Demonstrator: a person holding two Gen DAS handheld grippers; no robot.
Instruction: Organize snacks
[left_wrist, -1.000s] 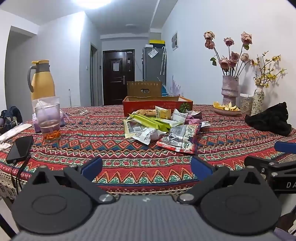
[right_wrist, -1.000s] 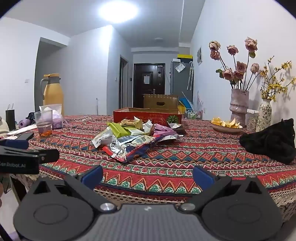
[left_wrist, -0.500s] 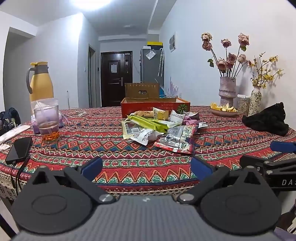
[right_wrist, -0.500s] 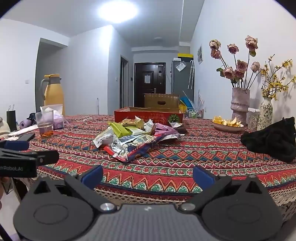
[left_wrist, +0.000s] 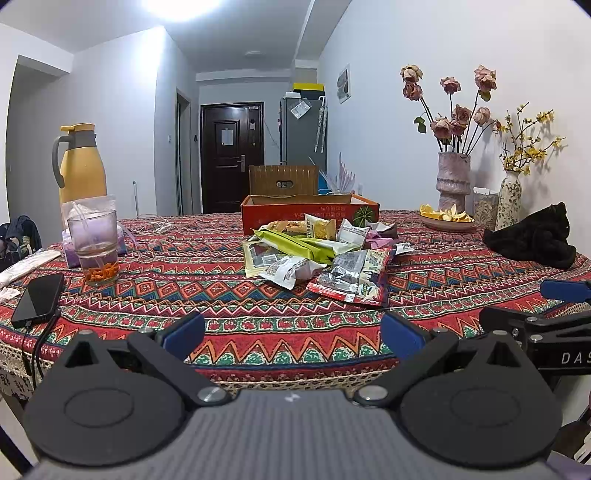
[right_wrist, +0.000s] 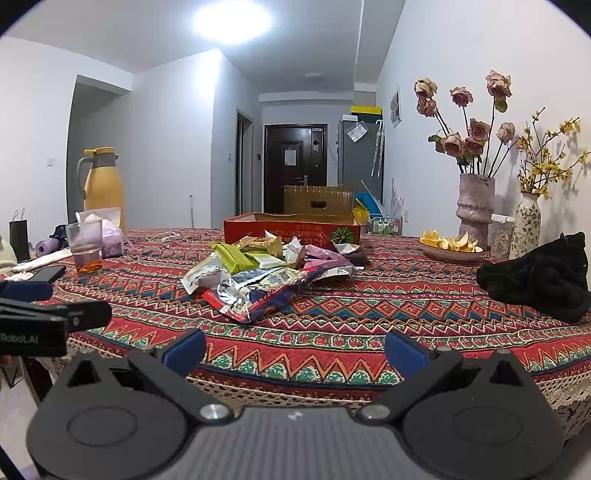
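- Two handheld grippers are hovering side by side at the near edge of a table (left_wrist: 147, 266) draped in a red patterned cloth.
- The left gripper (left_wrist: 291, 328) is hanging with its blue-tipped fingers spread wide, holding nothing; the right gripper (right_wrist: 293, 349) is likewise gaping and empty.
- A pile of snack packets (left_wrist: 317, 251) is lying mid-table, well beyond both grippers and just in front of a red cardboard box (left_wrist: 310, 212).
- A long green packet (left_wrist: 299, 245) is resting atop the pile, its long axis running from far left to near right in the left wrist view.
- A silver-and-red packet (left_wrist: 351, 277) is lying flat at the pile's near edge, its length pointing toward the grippers.
- A glass (left_wrist: 94, 245), a yellow jug (left_wrist: 79, 166) and a phone (left_wrist: 38, 295) are sitting at left; a vase of dried roses (left_wrist: 452, 177) and a black cloth (left_wrist: 532, 236) are sitting at right.
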